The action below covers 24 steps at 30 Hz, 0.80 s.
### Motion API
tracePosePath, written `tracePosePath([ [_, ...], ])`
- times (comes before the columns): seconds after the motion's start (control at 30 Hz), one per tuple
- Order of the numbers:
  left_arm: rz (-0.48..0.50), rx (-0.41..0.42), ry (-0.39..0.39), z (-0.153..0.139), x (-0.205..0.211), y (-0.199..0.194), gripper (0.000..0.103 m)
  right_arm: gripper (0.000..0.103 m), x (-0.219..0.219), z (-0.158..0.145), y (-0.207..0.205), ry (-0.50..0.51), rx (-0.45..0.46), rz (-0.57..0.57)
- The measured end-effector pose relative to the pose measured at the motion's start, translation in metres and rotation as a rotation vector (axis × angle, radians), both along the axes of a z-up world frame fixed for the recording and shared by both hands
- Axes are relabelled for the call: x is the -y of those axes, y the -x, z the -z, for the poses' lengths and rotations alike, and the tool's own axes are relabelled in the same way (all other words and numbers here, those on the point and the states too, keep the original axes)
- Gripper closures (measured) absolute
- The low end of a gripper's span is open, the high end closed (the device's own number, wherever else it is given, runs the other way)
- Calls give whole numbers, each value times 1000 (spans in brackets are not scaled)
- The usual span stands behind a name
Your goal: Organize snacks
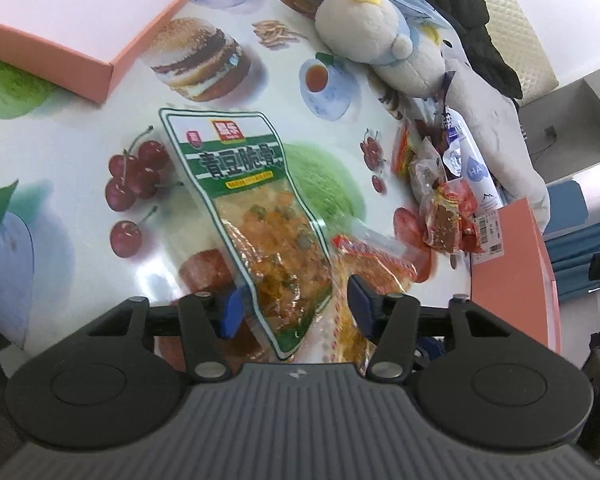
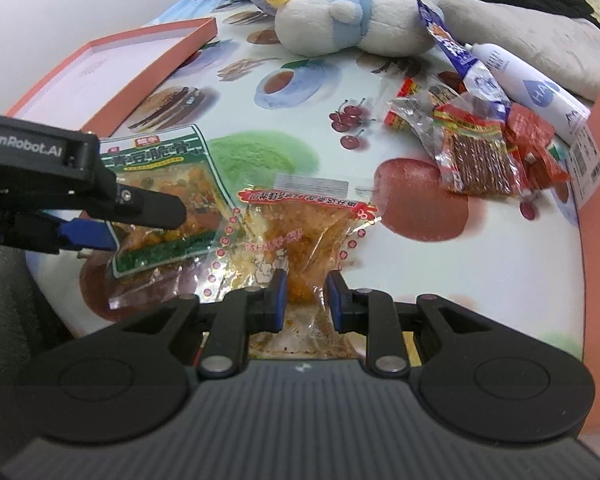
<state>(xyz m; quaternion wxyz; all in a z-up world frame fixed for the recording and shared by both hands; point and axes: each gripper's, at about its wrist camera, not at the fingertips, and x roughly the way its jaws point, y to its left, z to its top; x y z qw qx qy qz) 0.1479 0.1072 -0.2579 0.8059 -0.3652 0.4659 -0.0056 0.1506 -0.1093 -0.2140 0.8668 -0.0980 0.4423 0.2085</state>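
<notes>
On the food-printed table (image 2: pixel 308 128), beside the shallow orange cardboard lid (image 2: pixel 112 64), your left gripper (image 1: pixel 296 300) stood wide around the green-bordered snack pouch (image 1: pixel 256 216); your right gripper (image 2: pixel 306 296) pinched the clear orange-filled snack bag (image 2: pixel 300 232).

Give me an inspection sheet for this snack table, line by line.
Surface: table under a food-print cover.
Job's things: green snack pouch and orange snack pouch lie flat at the near edge; small packet pile at right; shallow pink box far left.
Clutter: plush toy, white tube, dark cloth.
Grippers: left gripper open, straddling the green pouch's end; right gripper narrowed around the orange pouch's end, grip not certain.
Cables: one dark cord at the grey panel, far right.
Surroundings: pale wall, second pink box edge, blue fabric.
</notes>
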Motion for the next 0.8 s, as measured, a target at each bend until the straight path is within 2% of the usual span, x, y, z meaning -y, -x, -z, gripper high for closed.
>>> tracePosePath([
  [0.27, 15, 12, -87, -5, 4, 0, 64, 78, 9, -4, 8, -12, -9, 69],
  [0.4, 43, 32, -145, -13, 9, 0, 67, 79, 16, -6, 10, -20, -19, 97],
  [0.8, 100, 67, -219, -36, 22, 0, 75, 80, 40, -20, 14, -34, -1, 188],
])
